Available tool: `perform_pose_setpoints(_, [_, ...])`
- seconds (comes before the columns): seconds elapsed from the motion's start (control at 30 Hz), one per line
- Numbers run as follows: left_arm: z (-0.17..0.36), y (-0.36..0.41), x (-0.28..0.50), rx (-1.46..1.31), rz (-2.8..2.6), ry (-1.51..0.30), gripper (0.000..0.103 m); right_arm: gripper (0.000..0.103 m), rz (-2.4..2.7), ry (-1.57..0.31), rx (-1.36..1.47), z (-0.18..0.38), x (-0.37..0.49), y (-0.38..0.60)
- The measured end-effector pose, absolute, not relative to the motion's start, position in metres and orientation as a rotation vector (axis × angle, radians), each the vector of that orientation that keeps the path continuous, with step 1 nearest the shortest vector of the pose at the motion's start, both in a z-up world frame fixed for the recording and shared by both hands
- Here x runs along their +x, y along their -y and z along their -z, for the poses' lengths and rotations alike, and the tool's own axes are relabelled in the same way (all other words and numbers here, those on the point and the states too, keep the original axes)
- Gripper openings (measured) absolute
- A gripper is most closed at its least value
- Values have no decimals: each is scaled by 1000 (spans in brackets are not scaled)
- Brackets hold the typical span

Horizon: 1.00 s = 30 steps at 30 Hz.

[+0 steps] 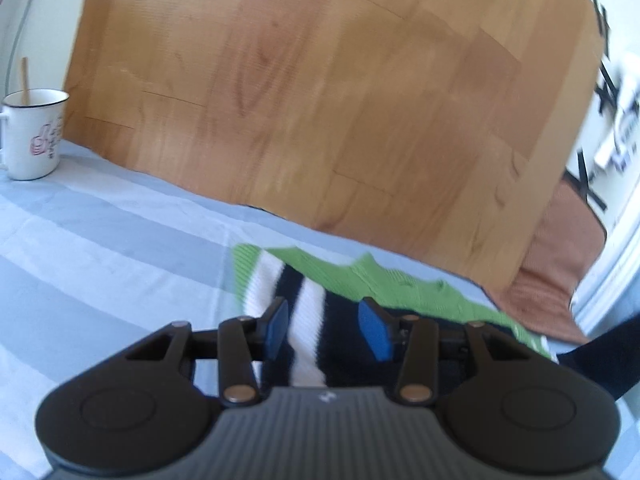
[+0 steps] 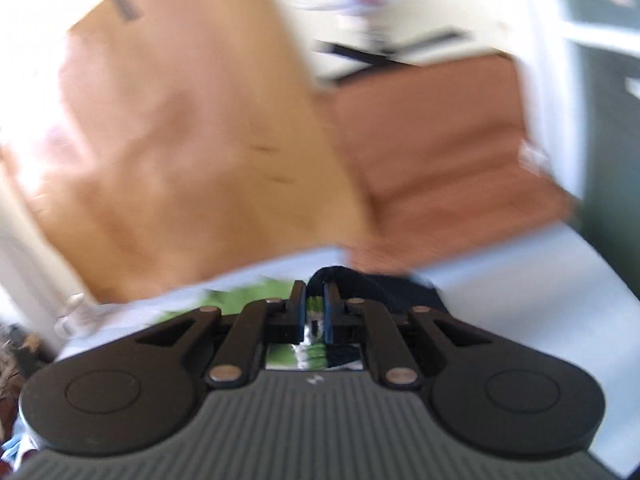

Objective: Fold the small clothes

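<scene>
Left tool (image 1: 326, 328): jaws spread wide, blue pads (image 1: 375, 330) apart, gripping nothing. Hovering over striped garment (image 1: 304, 312), green/white/black bands, lying on pale blue-and-grey striped bedsheet (image 1: 100, 240). Green ribbed part of garment toward far edge of bed, black and white stripes directly under the pads. Contact between pads and cloth not determinable from left wrist view.

Right tool (image 2: 316, 300): jaws pressed nearly together, pinching a dark fold of the garment (image 2: 340, 274) that arches up over the fingertips. Green and white-striped cloth visible below through the gap between the linkages. Right wrist view heavily motion-blurred, so details soft.

White enamel mug (image 1: 34, 134) with dark rim at far left of the bedsheet, well apart from garment; wooden stick (image 1: 25, 80) standing in it. Pink thumbs-up graphic on mug side, small text beside it, too blurred to read. Small pale logo mark on top of each tool body (image 1: 327, 398), not legible as a name.

Wood-plank floor (image 1: 320, 100) beyond the bed edge. Rust-brown rug (image 2: 440, 152) on floor to the right. White panel with black tape crosses (image 1: 604, 92) at right edge of left wrist view; print on it unreadable.
</scene>
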<state>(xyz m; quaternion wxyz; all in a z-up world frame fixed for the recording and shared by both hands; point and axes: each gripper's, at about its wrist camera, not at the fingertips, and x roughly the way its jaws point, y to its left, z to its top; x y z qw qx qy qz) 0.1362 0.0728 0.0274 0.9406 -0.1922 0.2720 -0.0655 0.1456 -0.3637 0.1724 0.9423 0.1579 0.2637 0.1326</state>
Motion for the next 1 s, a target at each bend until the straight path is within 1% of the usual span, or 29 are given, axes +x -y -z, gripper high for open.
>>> perform_pose_setpoints(0.07, [-29, -83, 137, -417, 121, -561, 44, 11, -337, -579, 281, -176, 178, 320])
perform_pose_setpoints(0.13, [-29, -92, 140, -448, 112, -571, 44, 11, -402, -626, 246, -171, 207, 277])
perform_pose_setpoints(0.3, [-27, -110, 148, -514, 89, -600, 44, 12, -555, -757, 223, -131, 261, 176])
perform_pose_setpoints(0.33, [-26, -112, 149, -510, 86, -603, 44, 13, -579, -782, 233, -121, 268, 160])
perform_pose_setpoints(0.37, [-25, -112, 150, -504, 85, -609, 44, 19, -612, -814, 242, -109, 278, 146])
perform_pose_setpoints(0.4, [-25, -111, 151, -498, 84, -616, 44, 23, -639, -850, 239, -100, 282, 135])
perform_pose_setpoints(0.43, [-24, -111, 151, -492, 86, -623, 44, 30, -641, -885, 233, -95, 283, 129])
perform_pose_setpoints(0.5, [-23, -110, 153, -486, 91, -635, 45, 32, -634, -882, 261, -97, 286, 140])
perform_pose_setpoints(0.6, [-22, -107, 152, -473, 102, -629, 47, 33, -569, -789, 289, -109, 273, 194])
perform_pose_setpoints(0.63, [-21, -104, 152, -460, 102, -628, 48, 35, -515, -760, 286, -112, 269, 214])
perform_pose_setpoints(0.7, [-17, -97, 154, -425, 99, -634, 48, 44, -381, -714, 248, -112, 254, 257])
perform_pose_setpoints(0.77, [-12, -90, 157, -392, 103, -648, 49, 58, -254, -693, 205, -101, 240, 294])
perform_pose_setpoints(0.83, [-4, -83, 161, -359, 116, -671, 51, 67, -161, -709, 200, -83, 229, 325])
perform_pose_setpoints(0.87, [0, -78, 163, -333, 123, -684, 51, 70, -125, -727, 211, -74, 228, 337])
perform_pose_setpoints(0.97, [6, -57, 161, -192, 93, -664, 51, 70, -101, -790, 318, -42, 226, 361])
perform_pose_setpoints(1.0, [5, -53, 158, -161, 95, -650, 46, 70, -116, -802, 356, -35, 226, 362])
